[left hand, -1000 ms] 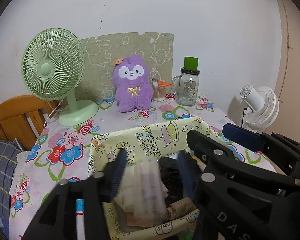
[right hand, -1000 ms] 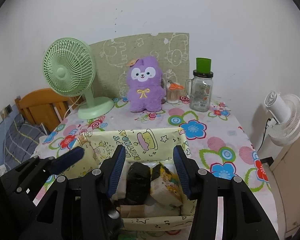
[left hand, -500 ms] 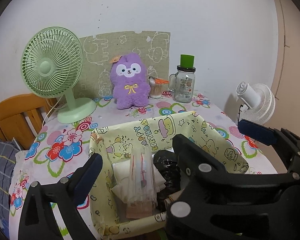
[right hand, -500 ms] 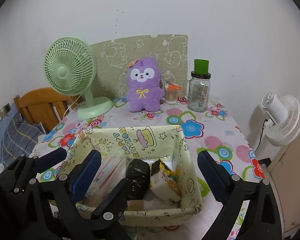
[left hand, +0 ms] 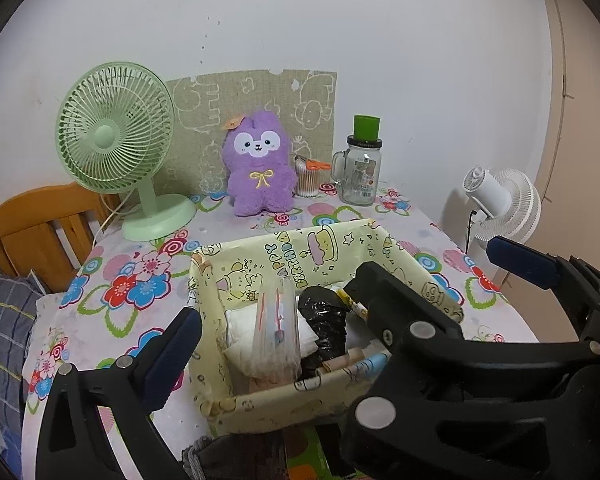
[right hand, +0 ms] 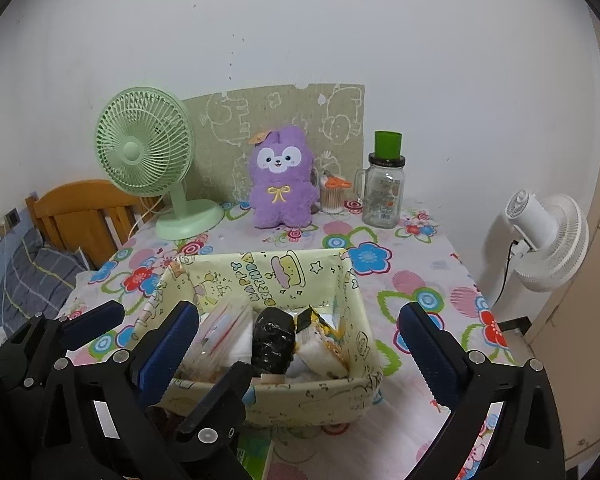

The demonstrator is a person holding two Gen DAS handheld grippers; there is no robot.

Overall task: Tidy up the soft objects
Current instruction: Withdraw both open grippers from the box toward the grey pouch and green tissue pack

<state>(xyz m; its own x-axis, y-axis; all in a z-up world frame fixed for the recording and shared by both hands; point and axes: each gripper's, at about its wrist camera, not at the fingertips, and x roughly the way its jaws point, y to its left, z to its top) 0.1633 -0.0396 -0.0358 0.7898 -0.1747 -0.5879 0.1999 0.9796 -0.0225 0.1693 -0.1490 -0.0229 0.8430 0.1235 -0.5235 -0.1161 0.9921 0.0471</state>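
Both tools spread wide after their jaws have just been opening: the left tool (left hand: 274, 338) and the right tool (right hand: 300, 344) grip nothing, though each straddles the yellow cartoon-print basket (right hand: 340, 292) at the near end of the flowered counter (right hand: 412, 280). Inside the basket stand the soft things: a clear plastic pouch (left hand: 277, 326) upright over a white folded cloth (left hand: 240, 320), a black wrapped bundle (right hand: 274, 340), and a yellow printed packet (right hand: 324, 338) leaning toward the right wall. At the counter's far edge, well apart from the basket, a purple plush toy (right hand: 281, 178) sits against a printed board, flanked by a green fan (right hand: 144, 152), a small tub of cotton swabs (right hand: 332, 196) and a glass jar (right hand: 384, 188) with a green cap. A white fan (right hand: 548, 236) stands beside the counter.
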